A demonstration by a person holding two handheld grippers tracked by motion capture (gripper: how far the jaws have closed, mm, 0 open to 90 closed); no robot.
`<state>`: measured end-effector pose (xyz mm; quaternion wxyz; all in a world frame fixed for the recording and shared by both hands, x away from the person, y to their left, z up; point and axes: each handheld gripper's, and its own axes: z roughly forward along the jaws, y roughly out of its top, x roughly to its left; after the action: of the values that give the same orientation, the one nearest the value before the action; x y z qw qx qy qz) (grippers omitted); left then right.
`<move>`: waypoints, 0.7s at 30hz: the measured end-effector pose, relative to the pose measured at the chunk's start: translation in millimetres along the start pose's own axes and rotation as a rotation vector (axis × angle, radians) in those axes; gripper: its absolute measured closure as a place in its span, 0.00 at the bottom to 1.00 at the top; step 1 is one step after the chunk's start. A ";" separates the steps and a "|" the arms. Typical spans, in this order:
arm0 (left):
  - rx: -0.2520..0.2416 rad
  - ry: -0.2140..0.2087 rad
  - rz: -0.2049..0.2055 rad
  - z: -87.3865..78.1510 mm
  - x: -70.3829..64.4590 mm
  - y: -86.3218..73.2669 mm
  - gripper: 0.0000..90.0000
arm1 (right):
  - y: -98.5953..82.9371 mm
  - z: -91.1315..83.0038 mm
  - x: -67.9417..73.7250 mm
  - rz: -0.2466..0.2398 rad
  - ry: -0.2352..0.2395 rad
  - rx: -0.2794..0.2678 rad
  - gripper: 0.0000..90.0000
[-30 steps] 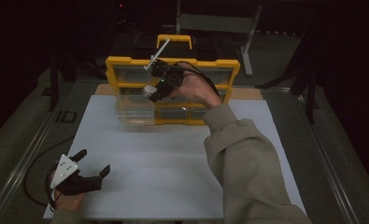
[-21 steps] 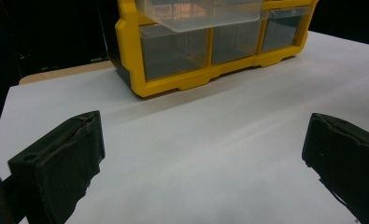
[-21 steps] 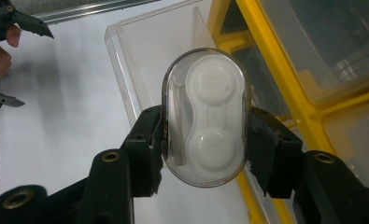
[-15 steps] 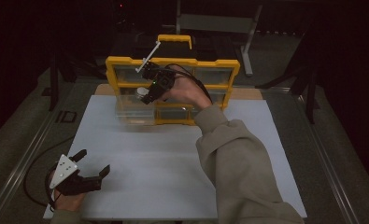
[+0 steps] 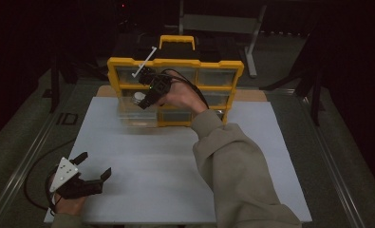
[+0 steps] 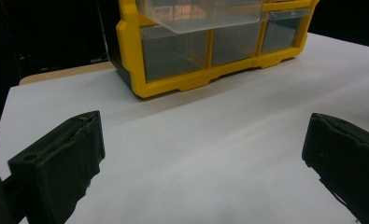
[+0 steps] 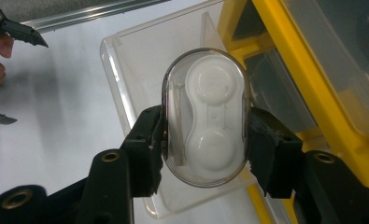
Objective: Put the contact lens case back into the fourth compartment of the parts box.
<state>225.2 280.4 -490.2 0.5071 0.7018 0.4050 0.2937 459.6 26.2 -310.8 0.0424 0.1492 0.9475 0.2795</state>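
Moved since last frame: right gripper [image 7: 204, 140] shifted left, over pulled-out clear drawer [image 7: 126, 60] of yellow organizer [image 5: 175, 64] — jaws pinching oval contact-lens case [image 7: 204, 119]. Risk: smooth shell slipping, missing the drawer. Left gripper [image 5: 88, 173] spread, idle.

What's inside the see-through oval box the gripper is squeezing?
Inside the clear oval case, held by the right gripper, sits a white piece with two round lids. Whatever lies under those lids is covered.

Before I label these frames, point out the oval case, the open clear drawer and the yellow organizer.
Oval case [image 7: 205, 119]: right gripper view, white insert.
Clear drawer [image 7: 140, 56]: right gripper view, floor.
Yellow organizer [image 5: 175, 63]: high view, top frame.
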 end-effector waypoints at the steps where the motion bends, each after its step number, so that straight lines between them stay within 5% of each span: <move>1: -0.001 -0.001 -0.002 0.0 0.1 -0.1 0.00 | 0.1 2.0 -0.7 -0.002 0.001 0.001 0.54; 5: 0.001 -0.002 -0.001 0.3 0.3 -0.2 0.00 | -1.4 4.6 -2.6 0.019 0.009 -0.011 0.50; 7: 0.001 -0.003 -0.002 0.6 0.1 -0.1 0.00 | -3.9 5.6 -3.1 0.035 0.034 -0.037 0.36; 12: 0.001 0.000 0.000 0.1 0.3 -0.1 0.00 | -14.6 -1.4 -0.1 0.049 -0.020 -0.053 0.15; 21: 0.008 0.004 0.003 1.3 -1.5 0.2 0.00 | -57.1 -39.8 -0.6 0.092 -0.105 -0.113 0.10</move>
<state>225.6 278.4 -490.4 0.5032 0.7038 0.4062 0.2941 438.9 -40.2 -308.3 0.0878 0.2044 0.9188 0.3262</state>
